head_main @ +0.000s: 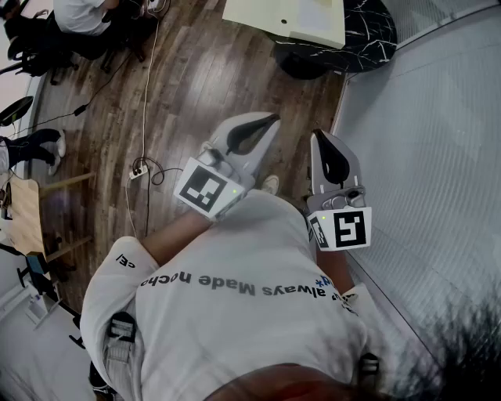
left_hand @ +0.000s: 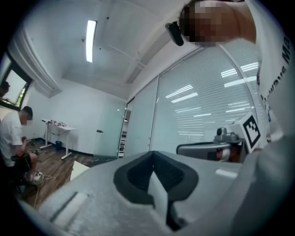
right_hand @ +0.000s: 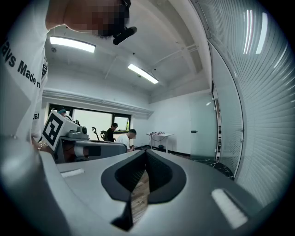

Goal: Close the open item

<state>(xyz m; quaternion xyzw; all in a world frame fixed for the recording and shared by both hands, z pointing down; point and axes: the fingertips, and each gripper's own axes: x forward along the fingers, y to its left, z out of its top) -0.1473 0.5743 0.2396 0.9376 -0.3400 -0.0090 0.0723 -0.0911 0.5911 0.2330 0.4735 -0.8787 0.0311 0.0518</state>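
Observation:
I hold both grippers up in front of my chest, above a wood floor. My left gripper (head_main: 272, 121) has its jaws together with nothing between them; from its own camera (left_hand: 152, 155) the dark pads meet at the tip. My right gripper (head_main: 322, 136) is likewise shut and empty, and its own view (right_hand: 145, 152) shows only floor through the slit behind the closed tips. The right gripper's marker cube (left_hand: 251, 129) shows in the left gripper view, the left one's cube (right_hand: 54, 128) in the right gripper view. I cannot tell which thing here is the open item.
A glass wall with blinds (head_main: 438, 157) runs along my right. A white table (head_main: 290, 19) stands ahead beside a dark marbled base (head_main: 368, 35). A power strip (head_main: 138, 170) with cables lies on the floor at left. People sit at the far left (head_main: 78, 16). A frosted glass door (left_hand: 108, 133) stands at the far wall.

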